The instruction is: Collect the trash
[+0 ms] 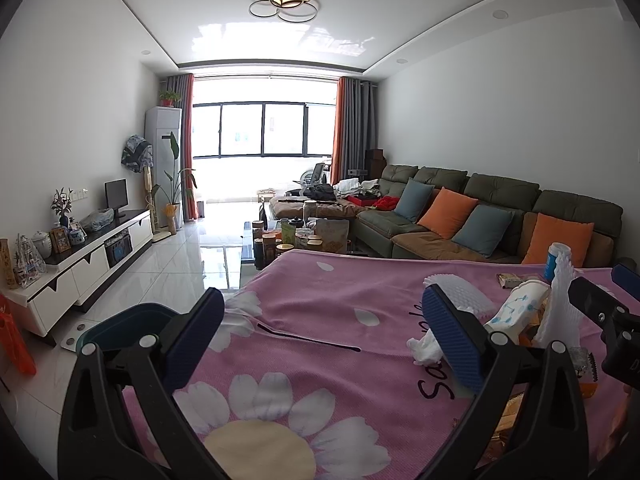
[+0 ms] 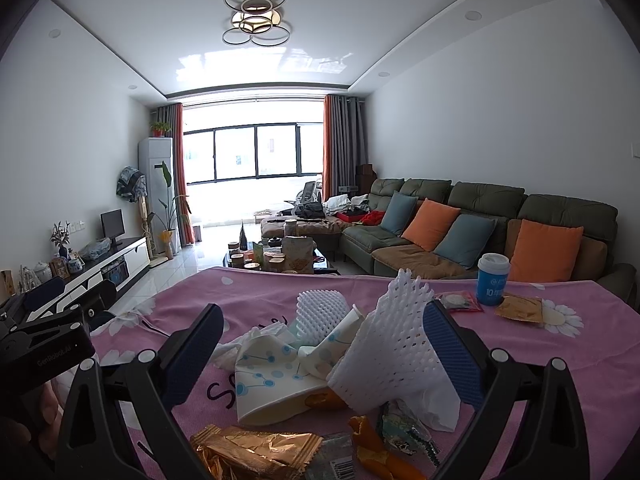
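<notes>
A pile of trash lies on the pink flowered cloth [image 2: 280, 292]: a crushed paper cup with blue dots [image 2: 272, 376], two white foam fruit nets [image 2: 400, 344] [image 2: 320, 312], crumpled tissue [image 2: 232, 350], a gold wrapper [image 2: 256, 454] and orange wrappers [image 2: 376, 452]. My right gripper [image 2: 324, 344] is open, its jaws on either side of the cup and the nearer foam net. My left gripper [image 1: 324, 328] is open and empty over the cloth [image 1: 320, 308], left of the pile; crumpled tissue [image 1: 426, 348] lies by its right finger. A black stick [image 1: 308, 338] lies between its jaws.
A blue and white cup [image 2: 493, 280] stands upright at the far right of the cloth, with flat wrappers [image 2: 518, 308] beside it. A dark green bin [image 1: 124, 326] sits at the table's left edge. A cluttered coffee table [image 2: 280, 260] and a sofa [image 2: 480, 232] lie beyond.
</notes>
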